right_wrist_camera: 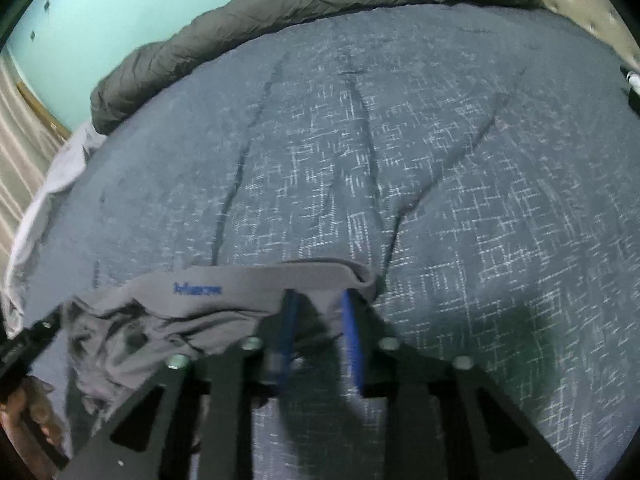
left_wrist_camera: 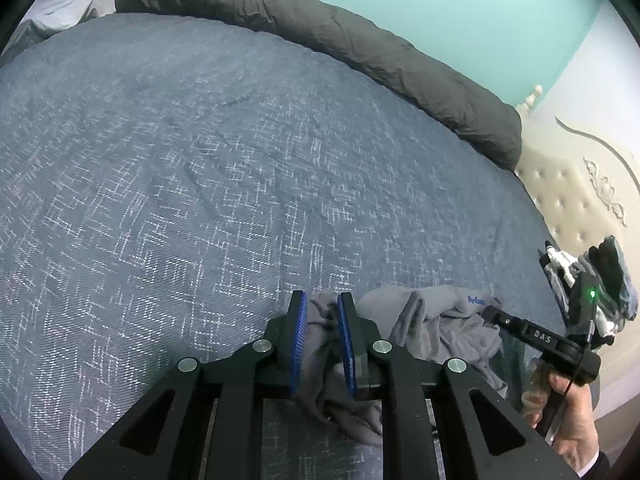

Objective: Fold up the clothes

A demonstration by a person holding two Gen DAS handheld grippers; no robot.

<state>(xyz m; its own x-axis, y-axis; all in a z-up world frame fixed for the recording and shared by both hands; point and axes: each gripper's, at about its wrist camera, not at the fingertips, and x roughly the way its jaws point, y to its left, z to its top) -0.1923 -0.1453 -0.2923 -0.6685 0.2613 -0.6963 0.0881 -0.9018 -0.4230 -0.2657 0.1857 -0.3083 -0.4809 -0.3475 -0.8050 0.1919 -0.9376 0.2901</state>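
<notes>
Both grippers tilt downward. The left gripper (left_wrist_camera: 322, 306) has its jaws nearly closed, clamping cloth; the right gripper (right_wrist_camera: 320, 304) likewise pinches cloth.

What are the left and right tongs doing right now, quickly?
Left tongs: closed on the grey garment.
Right tongs: nearly closed at the garment's edge; blur hides whether the pads pinch it.

bed with blue patterned cover (left_wrist_camera: 200, 160) bears a grey garment (right_wrist_camera: 192, 300) and dark rolled duvet (left_wrist_camera: 340, 28).

A crumpled grey knit garment (left_wrist_camera: 440, 328) with a small blue logo (near its waistband edge) lies bunched on the blue patterned bedspread (left_wrist_camera: 200, 184), near its front edge.
</notes>
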